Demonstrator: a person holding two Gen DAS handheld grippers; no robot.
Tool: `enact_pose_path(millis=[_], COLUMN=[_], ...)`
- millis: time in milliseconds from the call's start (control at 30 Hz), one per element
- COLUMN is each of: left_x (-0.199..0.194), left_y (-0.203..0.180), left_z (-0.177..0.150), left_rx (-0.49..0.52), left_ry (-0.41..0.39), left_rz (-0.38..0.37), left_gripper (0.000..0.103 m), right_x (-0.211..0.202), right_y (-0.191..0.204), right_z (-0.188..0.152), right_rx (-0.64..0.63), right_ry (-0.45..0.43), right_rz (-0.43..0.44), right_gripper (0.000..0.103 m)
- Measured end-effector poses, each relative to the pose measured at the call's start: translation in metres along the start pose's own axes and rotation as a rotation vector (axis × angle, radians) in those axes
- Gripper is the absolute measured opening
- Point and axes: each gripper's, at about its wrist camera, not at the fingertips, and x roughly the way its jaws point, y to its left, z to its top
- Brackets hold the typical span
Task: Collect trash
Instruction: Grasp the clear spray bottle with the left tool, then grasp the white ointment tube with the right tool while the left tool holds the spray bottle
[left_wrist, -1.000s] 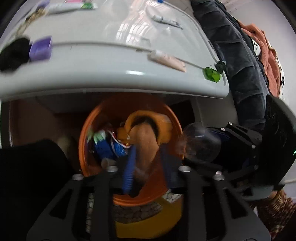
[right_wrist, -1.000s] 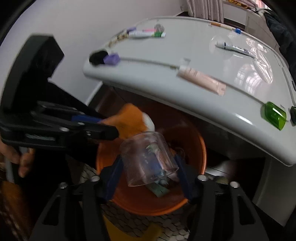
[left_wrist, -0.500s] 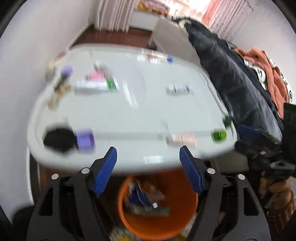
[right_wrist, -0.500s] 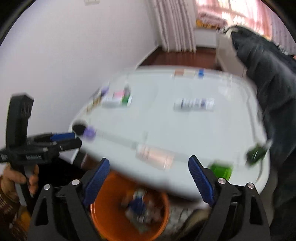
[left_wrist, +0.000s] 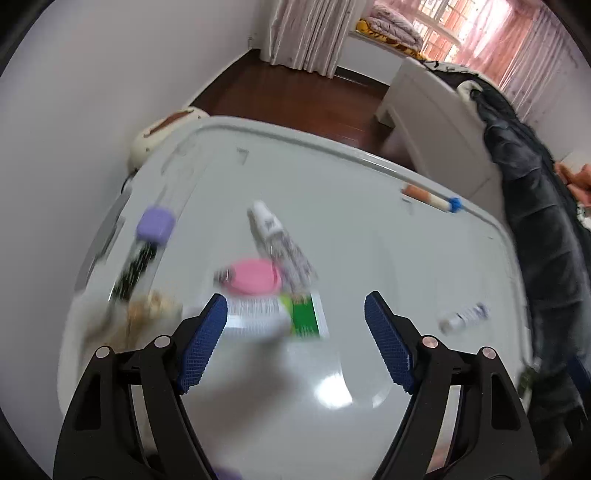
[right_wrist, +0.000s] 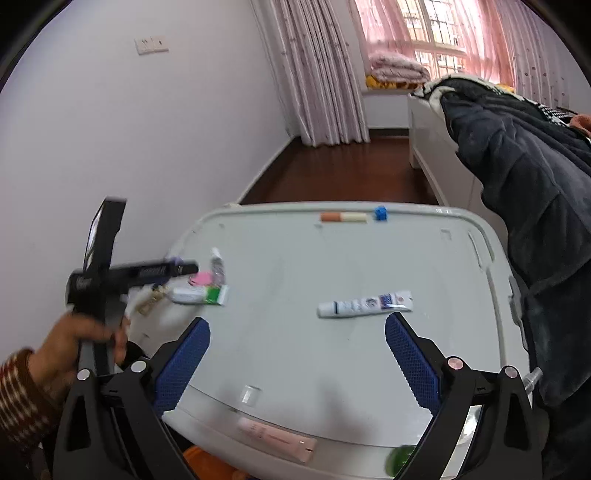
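Observation:
My left gripper (left_wrist: 295, 339) is open and empty above the white table (left_wrist: 369, 229), just short of a green-and-white tube (left_wrist: 273, 317), a pink round item (left_wrist: 253, 275) and a small patterned tube (left_wrist: 277, 236). A purple-capped item (left_wrist: 155, 223) lies to the left. My right gripper (right_wrist: 295, 362) is open and empty over the table's near part, with a white toothpaste tube (right_wrist: 364, 304) ahead of it. A pink tube (right_wrist: 277, 437) lies at the near edge. The left gripper shows in the right wrist view (right_wrist: 184, 267). The orange bin (right_wrist: 207, 461) peeks out under the table.
An orange-and-white stick with a blue cap (right_wrist: 351, 217) lies at the table's far edge. A green item (right_wrist: 400, 456) sits at the near right corner. Dark clothing (right_wrist: 524, 177) hangs at the right. A white wall (right_wrist: 110, 147) runs along the left.
Both grippers let go of their items over the orange bin, opened, and rose from below the table edge to above the tabletop. The left gripper moved forward over the left group of items.

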Motion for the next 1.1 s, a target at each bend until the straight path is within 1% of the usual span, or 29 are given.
enact_pose_path(millis=[67,167,233,300,333,367,400,433,467,533,567,700,800,833,900,1000,1100], left_x=[0.018,0.043,0.056,0.061,0.064,0.067,0.067,0.066,0.065,0.061,0.058,0.041,0.018,0.015,-0.004,-0.028,-0.042], left_y=[-0.007,-0.012,-0.013,-0.013,-0.013,-0.013,-0.013,-0.013,-0.015,-0.017,-0.019,-0.033,-0.049,-0.057,-0.071,-0.085,-0.093], left_z=[0.010,0.017,0.019,0.018,0.017,0.015,0.012,0.010,0.007,0.003,0.000,-0.011,-0.020,-0.020,-0.034,-0.057,-0.075], left_rx=[0.030,0.044,0.040,0.036,0.042,0.052,0.059,0.072,0.090,0.088,0.089,0.118,0.173,0.190,0.224,0.262,0.294], left_ry=[0.005,0.032,0.053,0.057,0.056,0.056,0.050,0.041,0.038,0.044,0.037,0.017,-0.014,-0.023,-0.045,-0.054,-0.060], left_rz=[0.045,0.100,0.141,0.146,0.140,0.101,0.097,0.093,0.063,-0.005,-0.027,-0.084,-0.130,-0.139,-0.185,-0.258,-0.309], left_gripper=[0.075,0.075,0.073,0.066,0.052,0.033,0.028,0.024,0.024,0.024,0.024,0.024,0.024,0.024,0.024,0.024,0.024], right_x=[-0.001,-0.003,-0.006,-0.010,-0.011,-0.013,-0.014,-0.014,-0.014,-0.014,-0.014,-0.012,-0.006,-0.002,0.004,0.031,0.057], right_y=[-0.007,-0.013,-0.013,-0.012,-0.011,-0.009,-0.009,-0.009,-0.008,-0.009,-0.010,-0.016,-0.027,-0.032,-0.039,-0.051,-0.050], right_z=[0.001,0.002,0.002,0.001,0.001,0.000,-0.001,0.000,0.000,-0.001,-0.001,-0.002,-0.002,-0.002,-0.004,-0.008,-0.011], right_rx=[0.011,0.020,0.021,0.014,0.006,0.000,-0.003,-0.005,-0.007,-0.003,-0.001,0.010,0.012,0.012,0.014,0.013,-0.041], right_ry=[-0.007,-0.013,-0.018,-0.027,-0.029,-0.031,-0.034,-0.035,-0.035,-0.036,-0.036,-0.036,-0.027,-0.014,0.005,0.092,0.168], right_rz=[0.003,-0.005,0.004,0.005,0.003,0.001,-0.001,-0.001,-0.002,-0.008,-0.011,-0.040,-0.088,-0.116,-0.157,-0.203,-0.238], right_gripper=[0.094,0.094,0.094,0.094,0.094,0.094,0.095,0.095,0.095,0.095,0.095,0.095,0.095,0.095,0.095,0.096,0.096])
